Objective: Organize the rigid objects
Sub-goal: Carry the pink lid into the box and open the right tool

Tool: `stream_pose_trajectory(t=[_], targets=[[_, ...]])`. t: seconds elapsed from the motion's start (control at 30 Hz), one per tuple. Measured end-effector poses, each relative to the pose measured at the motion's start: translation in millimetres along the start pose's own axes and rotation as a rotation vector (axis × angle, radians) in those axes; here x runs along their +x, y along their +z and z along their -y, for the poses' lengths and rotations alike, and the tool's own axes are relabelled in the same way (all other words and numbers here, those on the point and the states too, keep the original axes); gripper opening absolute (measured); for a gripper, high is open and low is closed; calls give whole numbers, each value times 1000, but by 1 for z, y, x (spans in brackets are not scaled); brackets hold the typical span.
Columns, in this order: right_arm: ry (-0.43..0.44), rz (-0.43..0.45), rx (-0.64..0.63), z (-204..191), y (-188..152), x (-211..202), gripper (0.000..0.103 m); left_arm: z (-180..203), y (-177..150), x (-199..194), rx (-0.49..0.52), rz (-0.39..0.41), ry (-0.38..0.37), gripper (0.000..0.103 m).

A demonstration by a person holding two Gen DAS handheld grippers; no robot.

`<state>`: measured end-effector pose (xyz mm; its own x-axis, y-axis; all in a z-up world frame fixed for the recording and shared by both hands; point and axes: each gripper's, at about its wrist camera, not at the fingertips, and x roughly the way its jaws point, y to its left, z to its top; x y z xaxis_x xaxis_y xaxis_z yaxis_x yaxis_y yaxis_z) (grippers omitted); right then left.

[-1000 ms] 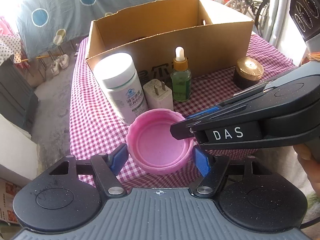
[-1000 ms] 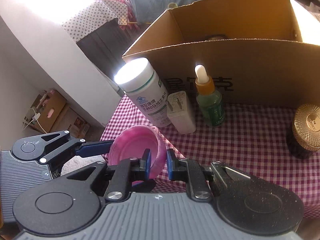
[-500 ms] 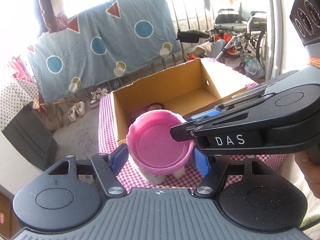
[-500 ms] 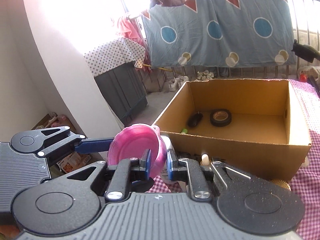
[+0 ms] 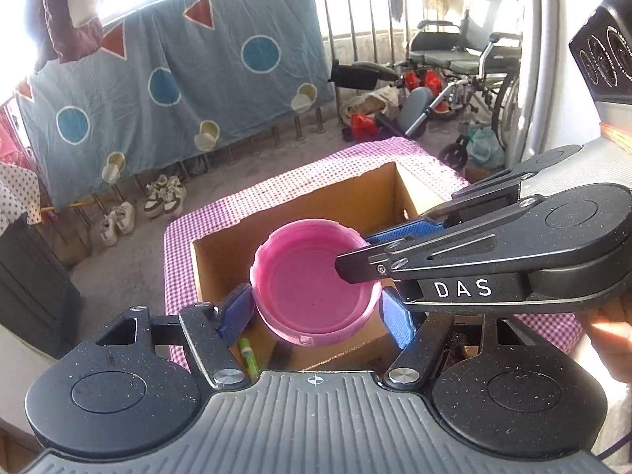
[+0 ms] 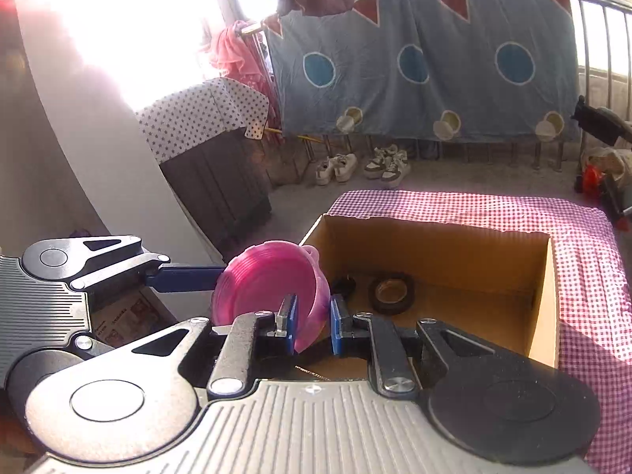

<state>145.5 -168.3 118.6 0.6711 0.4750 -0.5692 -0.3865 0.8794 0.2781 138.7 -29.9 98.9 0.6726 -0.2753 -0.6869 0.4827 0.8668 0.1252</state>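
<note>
A large pink plastic lid (image 5: 312, 284) hangs in the air over the open cardboard box (image 5: 355, 197). My left gripper (image 5: 316, 312) straddles it, its blue pads close to both sides of the lid. My right gripper (image 6: 312, 322) has its pads on either side of the lid's rim (image 6: 272, 288), with a small gap showing at the right pad. In the right wrist view the box (image 6: 434, 245) holds a roll of black tape (image 6: 391, 290) and a small dark object (image 6: 343, 284).
The box sits on a table with a pink checked cloth (image 6: 584, 276). A green item (image 5: 248, 357) lies in the box below the left gripper. A blue patterned sheet (image 5: 177, 79), shoes (image 5: 164, 193) and a wheelchair (image 5: 466, 63) stand beyond the table.
Both grippers have lifted the pink lid from table level and carried it forward over the box. The right pads now stand slightly wider around the rim.
</note>
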Motion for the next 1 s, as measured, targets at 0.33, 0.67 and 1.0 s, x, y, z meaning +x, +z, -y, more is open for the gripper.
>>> stream_pose_trajectory(t=[0.33,0.67,1.0], targets=[[19,-330,137,80,27,105,18,-32,21,104,-119,-286,-155,70],[47,-624,230,121,-6,196,18,-45,-7,169,-172,-528,-237,70],[91,-734,206,106,-12,246,19,-65,-27,177,-185,-611,-197,73]])
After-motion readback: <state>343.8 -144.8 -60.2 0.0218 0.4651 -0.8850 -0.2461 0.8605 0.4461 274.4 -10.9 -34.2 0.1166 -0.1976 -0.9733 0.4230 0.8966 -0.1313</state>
